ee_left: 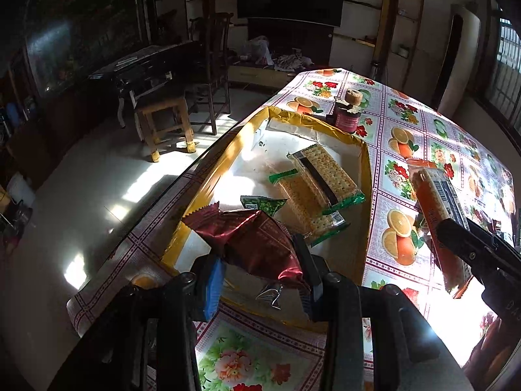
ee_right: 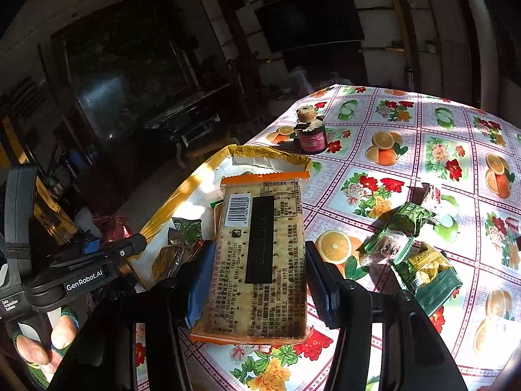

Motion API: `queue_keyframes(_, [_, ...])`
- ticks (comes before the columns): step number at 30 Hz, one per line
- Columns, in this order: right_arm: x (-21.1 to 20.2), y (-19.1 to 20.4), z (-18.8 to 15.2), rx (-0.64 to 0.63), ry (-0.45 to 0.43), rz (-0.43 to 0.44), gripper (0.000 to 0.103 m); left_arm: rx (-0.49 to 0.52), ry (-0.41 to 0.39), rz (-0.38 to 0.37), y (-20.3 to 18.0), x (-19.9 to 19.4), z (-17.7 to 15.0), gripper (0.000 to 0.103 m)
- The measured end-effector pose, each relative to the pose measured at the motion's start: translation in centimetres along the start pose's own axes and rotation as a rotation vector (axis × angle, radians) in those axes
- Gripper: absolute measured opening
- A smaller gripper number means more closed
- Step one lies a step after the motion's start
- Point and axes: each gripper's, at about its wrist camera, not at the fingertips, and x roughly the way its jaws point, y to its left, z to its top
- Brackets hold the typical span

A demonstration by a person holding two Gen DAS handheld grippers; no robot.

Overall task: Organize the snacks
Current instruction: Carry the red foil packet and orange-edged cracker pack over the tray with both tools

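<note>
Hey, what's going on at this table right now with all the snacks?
A person is sorting snacks into a yellow-rimmed box on a table with a fruit-print tablecloth. The left gripper is shut on a dark red snack packet above the box, where two green-edged cracker packs already lie. The right gripper is shut on an orange-edged cracker pack, held over the table beside the box. Several small green packets still lie loose on the cloth.

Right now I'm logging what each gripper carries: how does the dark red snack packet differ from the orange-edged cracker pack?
The dark red snack packet is crumpled, opaque foil; the orange-edged cracker pack is flat, rigid and see-through.
The red packet, in the left gripper, hangs over the yellow-rimmed box; the cracker pack, in the right gripper, is over the tablecloth.
Both are clamped between jaws.
</note>
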Motion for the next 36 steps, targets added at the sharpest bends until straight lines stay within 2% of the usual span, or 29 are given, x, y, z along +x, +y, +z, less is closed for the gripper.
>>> queue_keyframes(6, [2.7, 0.9, 3.1, -0.004, -0.01, 0.04, 0.058, -0.03, 0.007, -0.01, 1.1, 0.9, 1.6, 0.038])
queue_keyframes(12, [6.5, 1.3, 4.9, 0.002, 0.016, 0.069, 0.058, -0.037, 0.027, -0.017, 0.5, 2.8, 3.2, 0.038])
queue_keyframes(23, [12.3, -0.1, 5.5, 0.032, 0.093, 0.06, 0.058, -0.008, 0.098, -0.016, -1.6, 6.9, 3.6, 0.038])
queue_keyframes(30, [14.3, -0.7, 5.7, 0.038, 0.12, 0.056, 0.058, 0.01, 0.139, -0.01, -2.2, 8.8, 3.4, 0.038])
queue_keyframes(36, [15.2, -0.8, 5.6, 0.039, 0.135, 0.055, 0.058, 0.015, 0.139, -0.004, -2.3, 9.1, 3.4, 0.038])
